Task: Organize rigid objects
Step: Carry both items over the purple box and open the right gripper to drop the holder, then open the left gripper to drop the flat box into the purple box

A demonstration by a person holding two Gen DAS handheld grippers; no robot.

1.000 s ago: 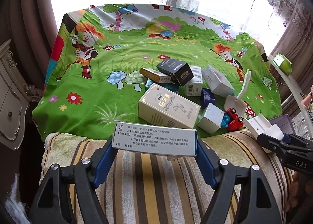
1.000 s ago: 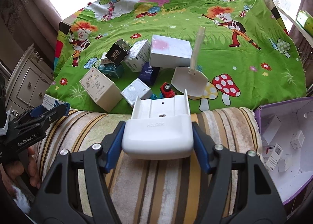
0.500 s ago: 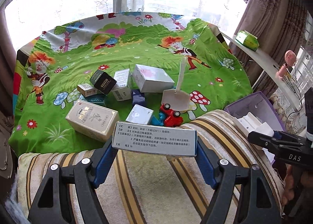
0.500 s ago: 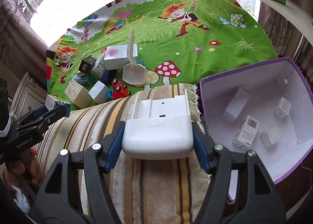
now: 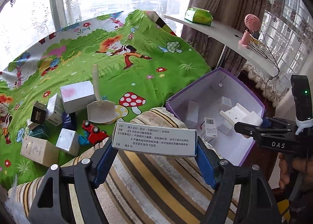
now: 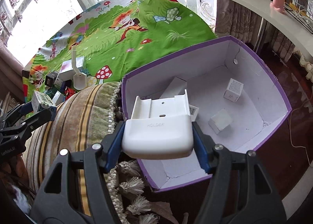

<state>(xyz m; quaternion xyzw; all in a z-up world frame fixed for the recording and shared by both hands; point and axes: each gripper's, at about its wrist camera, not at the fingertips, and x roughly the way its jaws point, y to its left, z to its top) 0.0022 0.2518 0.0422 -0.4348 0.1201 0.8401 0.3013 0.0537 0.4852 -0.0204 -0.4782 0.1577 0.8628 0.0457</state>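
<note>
Both pairs of blue-padded fingers [image 6: 115, 141] are pinching loads: the right gripper [image 6: 157, 143] clamps a white plastic holder [image 6: 158, 126] by its two sides, and the left gripper [image 5: 154, 157] clamps a long printed medicine carton [image 5: 154, 138] by its ends. Neither load looks tilted or slipping in the pads.

Judging from the task, the step in hand is dropping both into the purple box [image 6: 260, 61]. The holder hangs over the box's near-left part, above small cartons already lying inside (one barcode-labelled carton [image 6: 192, 111] sits just behind it), so it should come down into the bare floor nearer the front wall before the pads spread. The carton is beside the box, not over it, above the striped cushion [image 5: 156, 184]; it needs carrying rightward past the rim, and clear of the right gripper, before release.

Further out, the remaining boxes [image 5: 76, 97], a white scoop [image 5: 100, 111] and a red toy car [image 5: 93, 133] lie well apart on the green cartoon sheet [image 5: 137, 71]
</note>
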